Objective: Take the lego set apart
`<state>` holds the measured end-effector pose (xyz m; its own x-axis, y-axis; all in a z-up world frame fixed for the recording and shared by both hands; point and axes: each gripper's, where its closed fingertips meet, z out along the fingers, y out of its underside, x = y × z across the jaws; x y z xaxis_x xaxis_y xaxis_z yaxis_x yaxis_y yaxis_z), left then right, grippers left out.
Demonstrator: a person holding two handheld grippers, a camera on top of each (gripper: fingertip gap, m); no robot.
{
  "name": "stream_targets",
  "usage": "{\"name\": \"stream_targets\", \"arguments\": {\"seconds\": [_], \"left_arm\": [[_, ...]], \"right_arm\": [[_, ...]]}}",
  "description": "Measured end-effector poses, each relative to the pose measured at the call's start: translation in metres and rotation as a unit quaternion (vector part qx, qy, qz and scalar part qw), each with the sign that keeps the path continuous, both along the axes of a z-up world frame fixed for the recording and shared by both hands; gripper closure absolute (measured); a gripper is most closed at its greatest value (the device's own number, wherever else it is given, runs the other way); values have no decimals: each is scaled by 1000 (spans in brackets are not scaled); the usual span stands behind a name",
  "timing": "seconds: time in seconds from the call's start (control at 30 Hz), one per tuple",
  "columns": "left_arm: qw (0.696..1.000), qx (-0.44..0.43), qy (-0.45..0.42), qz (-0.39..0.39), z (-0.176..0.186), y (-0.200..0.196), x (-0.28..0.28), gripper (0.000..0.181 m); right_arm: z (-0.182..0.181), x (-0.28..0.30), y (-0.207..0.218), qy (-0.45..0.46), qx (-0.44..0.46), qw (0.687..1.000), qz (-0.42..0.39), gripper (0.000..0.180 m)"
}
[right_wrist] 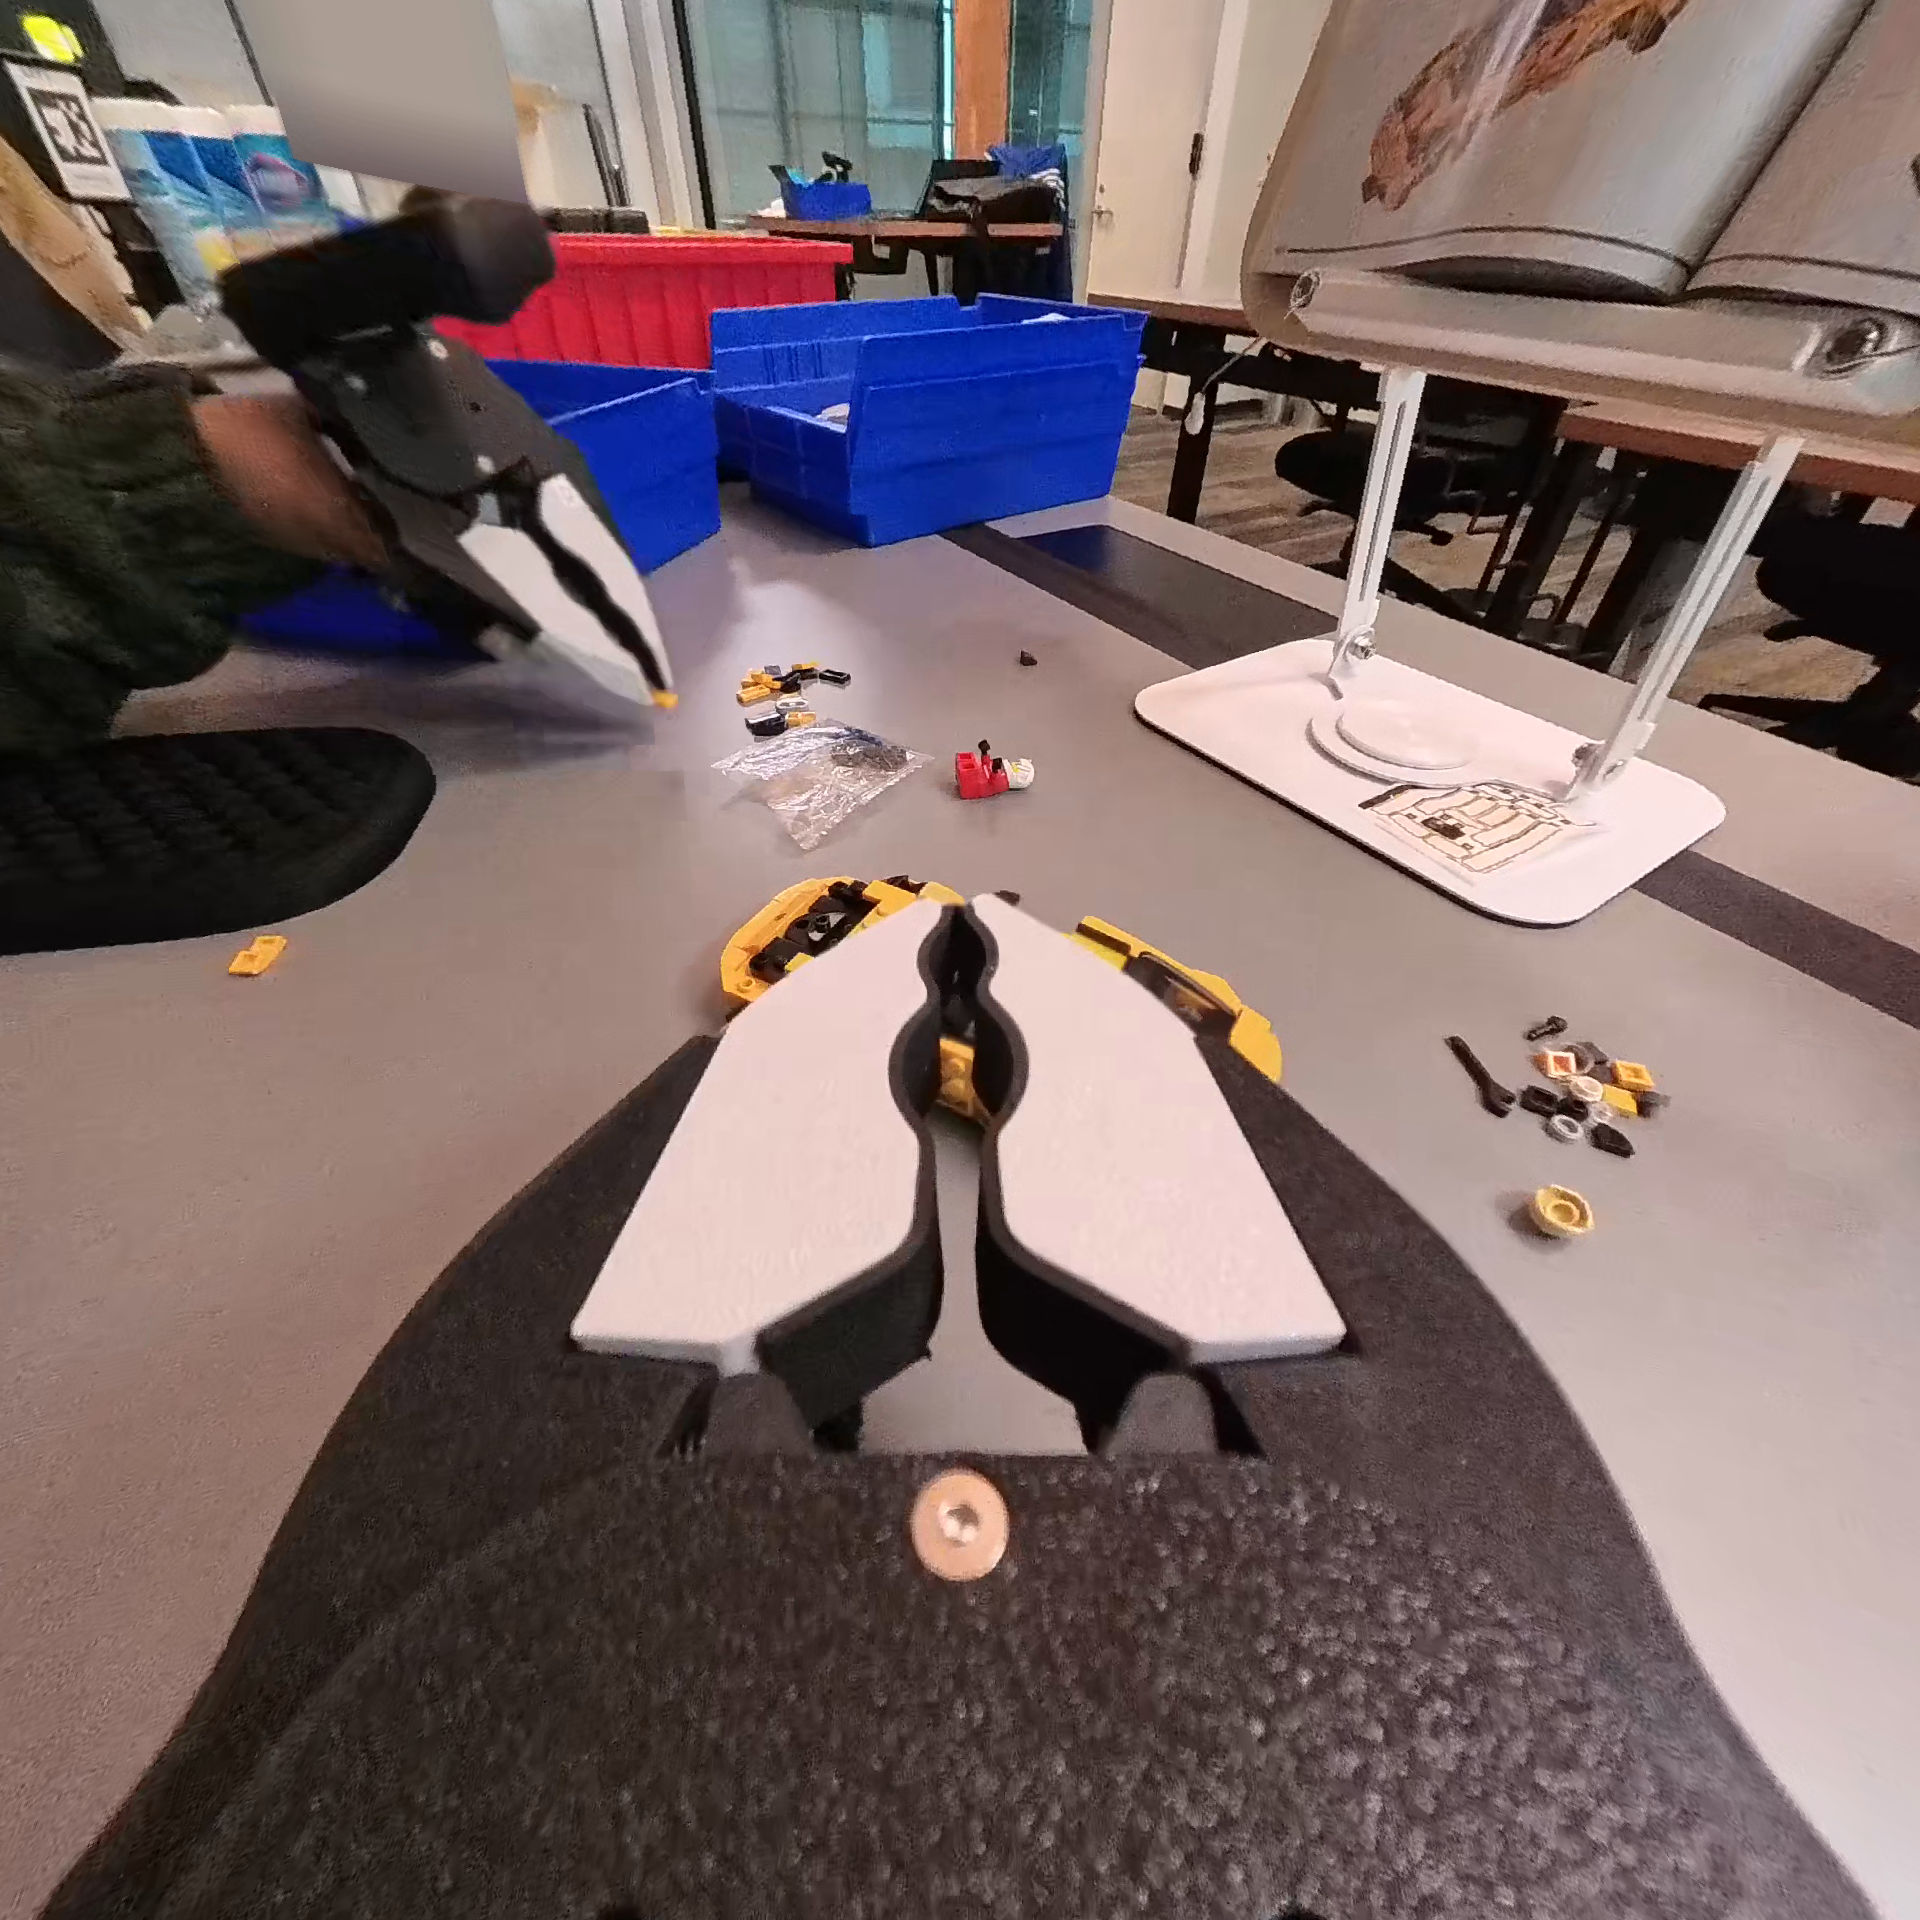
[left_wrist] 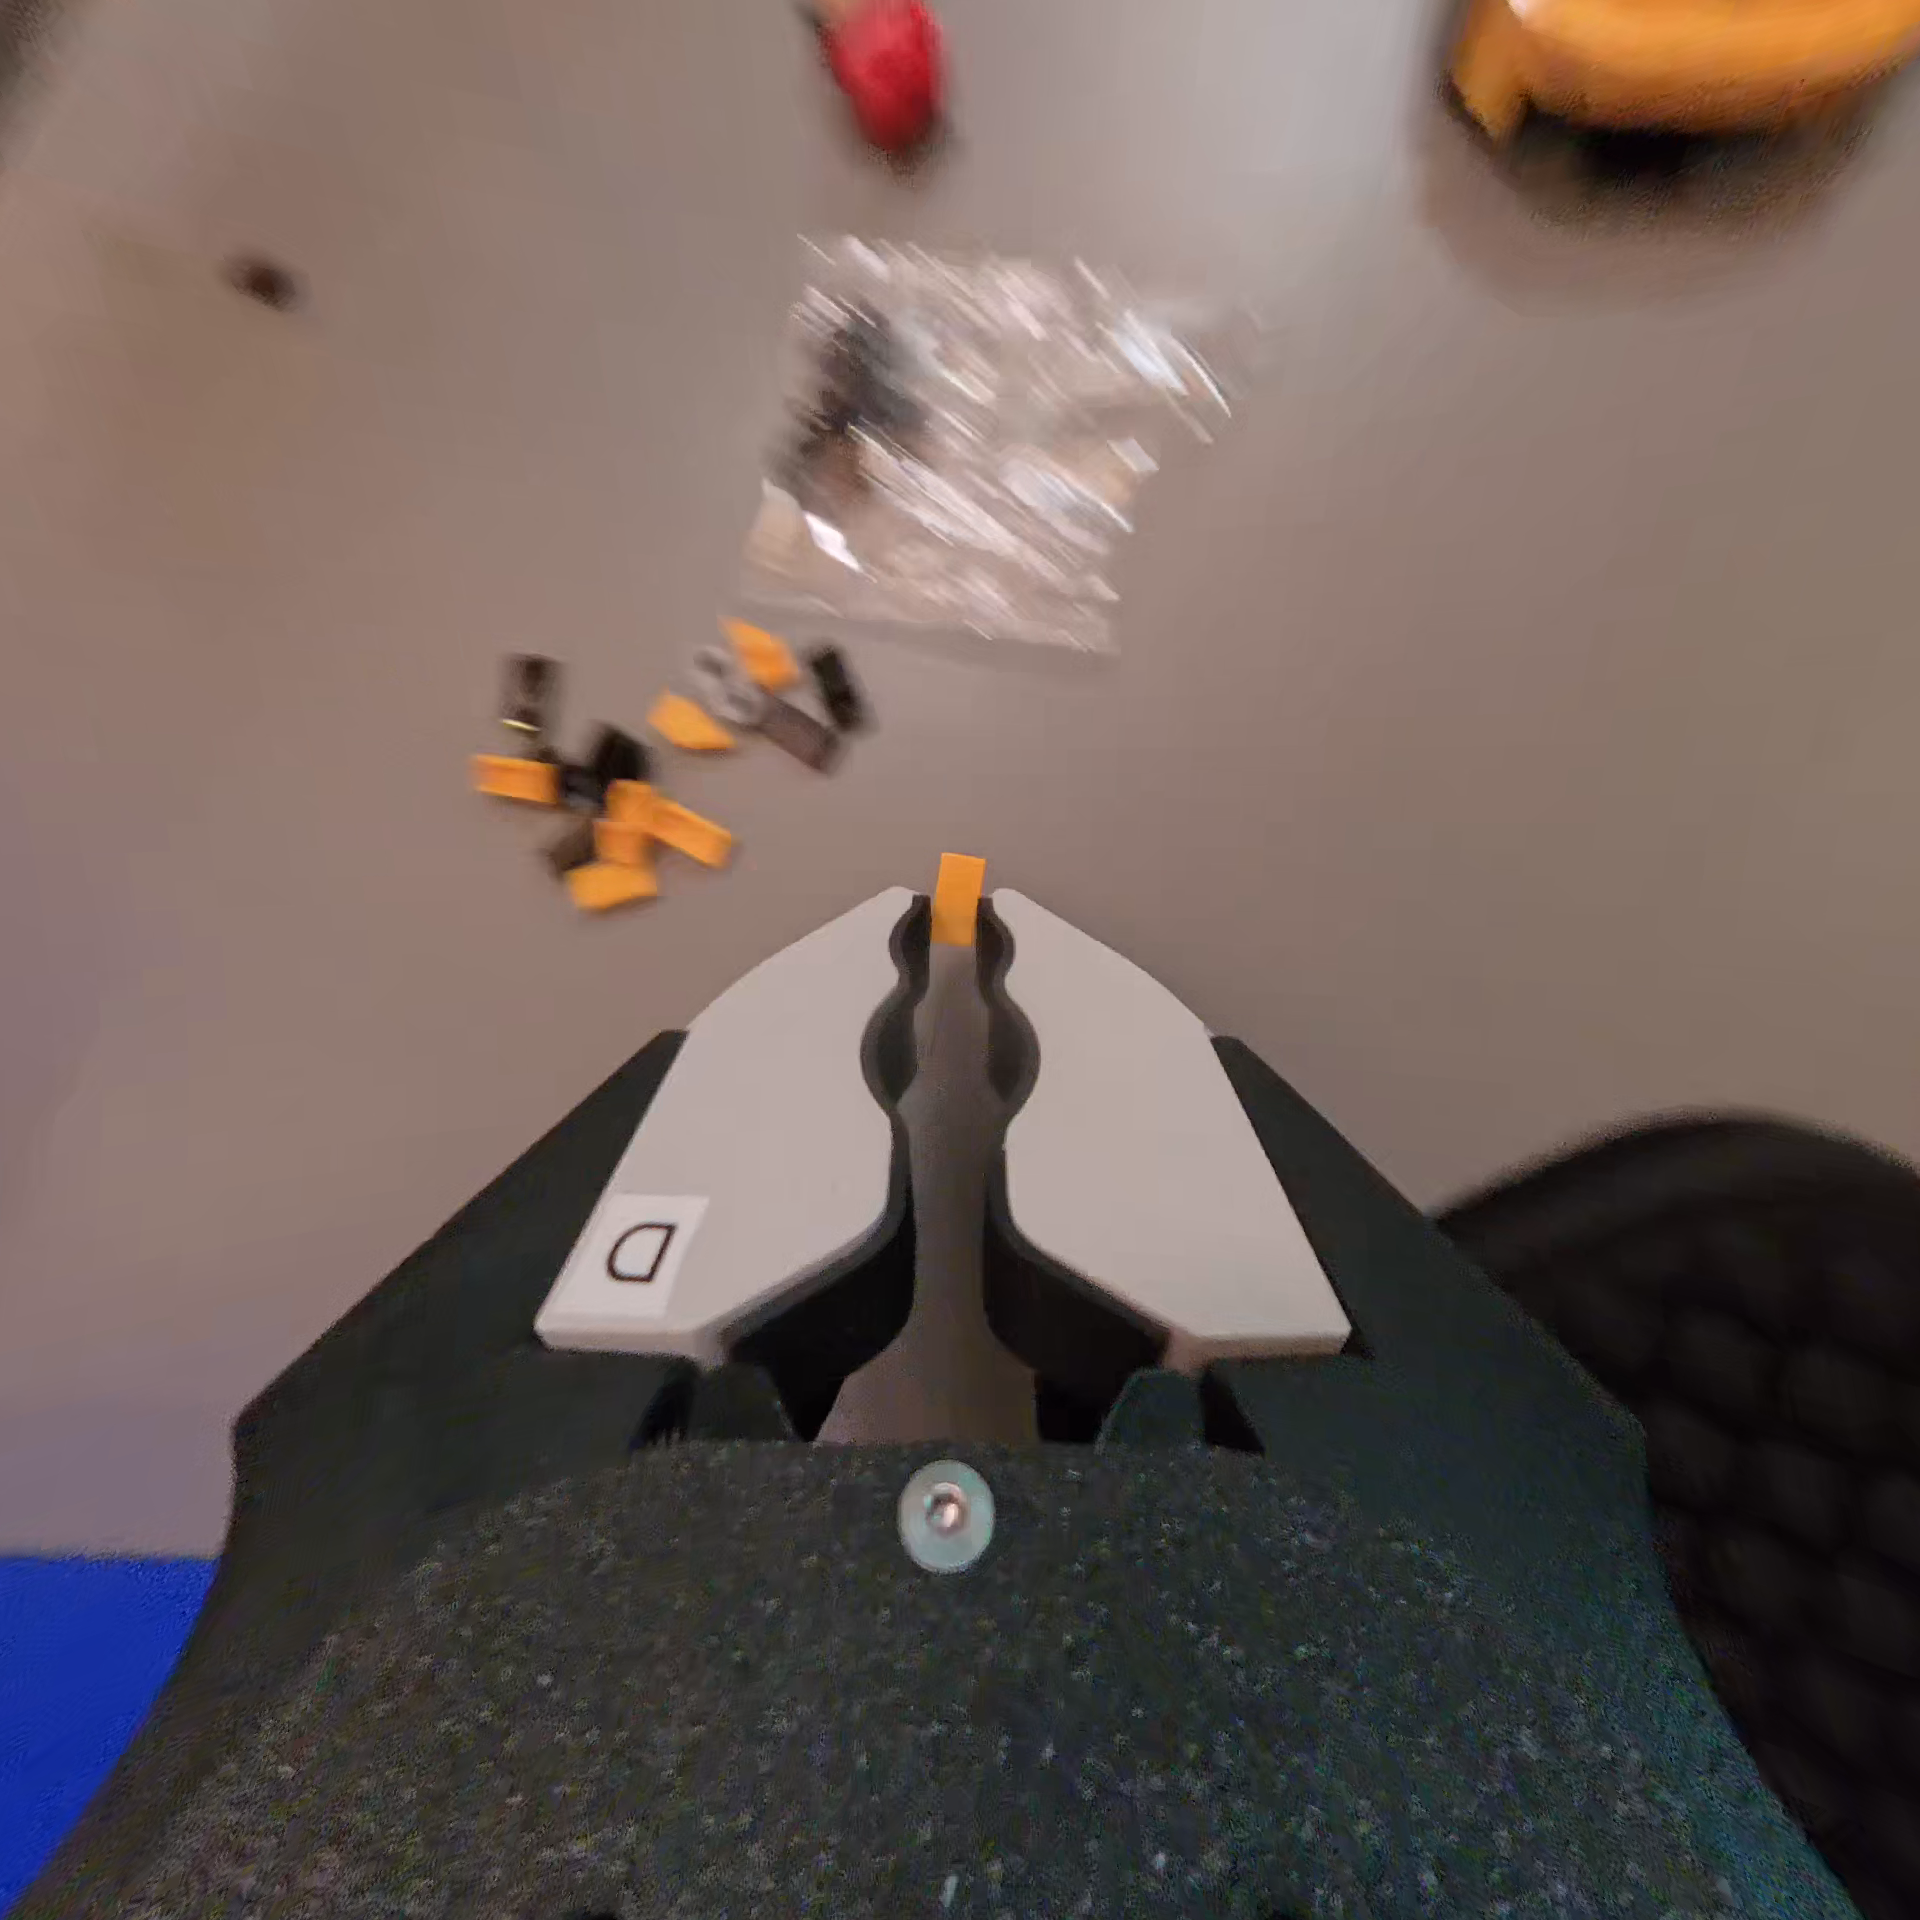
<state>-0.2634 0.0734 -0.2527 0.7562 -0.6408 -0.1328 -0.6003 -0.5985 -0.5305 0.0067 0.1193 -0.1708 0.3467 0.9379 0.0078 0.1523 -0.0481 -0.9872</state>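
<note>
While the left gripper pinched a small yellow piece tight between its tips, it hung just above the grey table. A little pile of yellow and black pieces lay on the table near it, and a clear plastic bag sat just past that pile. A small red piece lay beside the bag.

The right gripper had its tips pressed together, low over the yellow lego car. The car sat on the table in the middle, right under those tips, but I could not tell if the tips held any part of it. More small pieces lay to the right of the car, and one yellow piece lay alone far to the left. Blue bins stood at the back of the table.
</note>
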Motion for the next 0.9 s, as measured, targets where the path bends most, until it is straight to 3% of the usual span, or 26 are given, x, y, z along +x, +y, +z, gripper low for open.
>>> {"name": "stream_targets", "arguments": {"seconds": [0.13,0.27,0.57,0.83,0.9], "left_arm": [[996,39,16,81,12,25,-23,151],[996,35,22,84,2,23,-20,145],[983,98,5,155,-4,23,-31,173],[984,112,-9,137,-5,43,-16,173],[983,126,-7,137,-3,46,-17,152]], "right_arm": [[-2,1,1,-8,-4,1000,2,180],[-3,3,0,-13,-2,1000,3,180],[-4,2,-2,-19,-1,1000,4,180],[-7,1,-4,-30,2,1000,8,180],[-7,1,-4,-33,4,999,9,180]]}}
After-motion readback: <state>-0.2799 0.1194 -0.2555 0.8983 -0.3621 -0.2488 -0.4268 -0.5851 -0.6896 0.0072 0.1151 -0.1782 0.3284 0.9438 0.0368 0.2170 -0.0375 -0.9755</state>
